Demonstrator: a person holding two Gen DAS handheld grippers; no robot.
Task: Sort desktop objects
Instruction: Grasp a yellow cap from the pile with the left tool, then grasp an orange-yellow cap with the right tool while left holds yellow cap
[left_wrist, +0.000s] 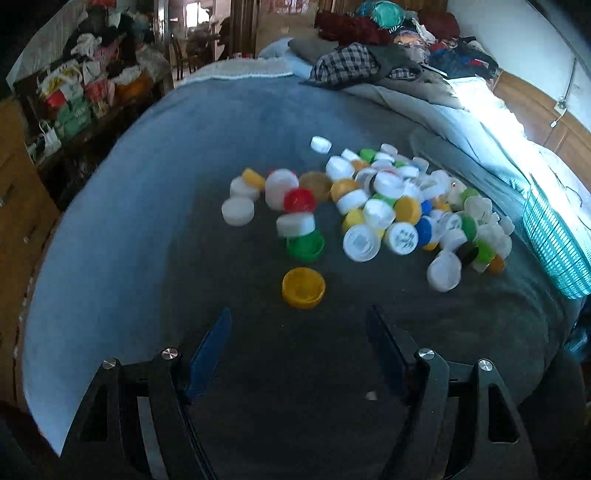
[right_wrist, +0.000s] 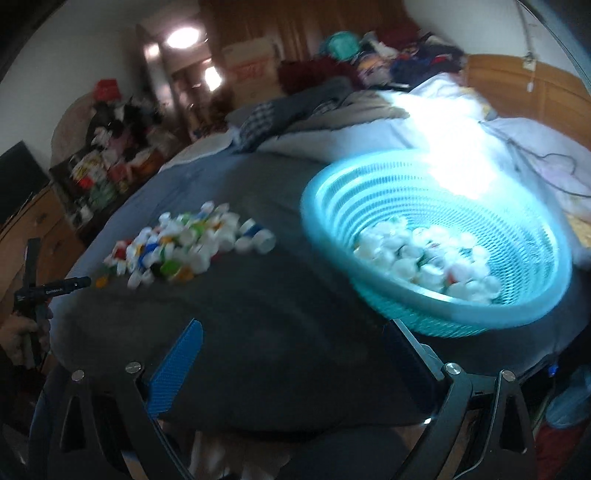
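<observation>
A heap of bottle caps (left_wrist: 388, 206), white, yellow, green, blue and red, lies on a grey blanket (left_wrist: 184, 147); it also shows in the right wrist view (right_wrist: 184, 243). A lone yellow cap (left_wrist: 303, 287) lies open side up just ahead of my left gripper (left_wrist: 299, 321), which is open and empty. A green cap (left_wrist: 305, 246) lies behind it. My right gripper (right_wrist: 291, 332) is open and empty above the blanket (right_wrist: 258, 314), left of a teal mesh basket (right_wrist: 524, 221) that holds mostly white caps (right_wrist: 424, 258).
The basket's edge shows at the right of the left wrist view (left_wrist: 554, 240). Piled clothes (left_wrist: 369, 55) lie at the far end of the bed. A cluttered shelf (left_wrist: 74, 99) stands to the left. The left gripper shows at the right wrist view's left edge (right_wrist: 37, 291).
</observation>
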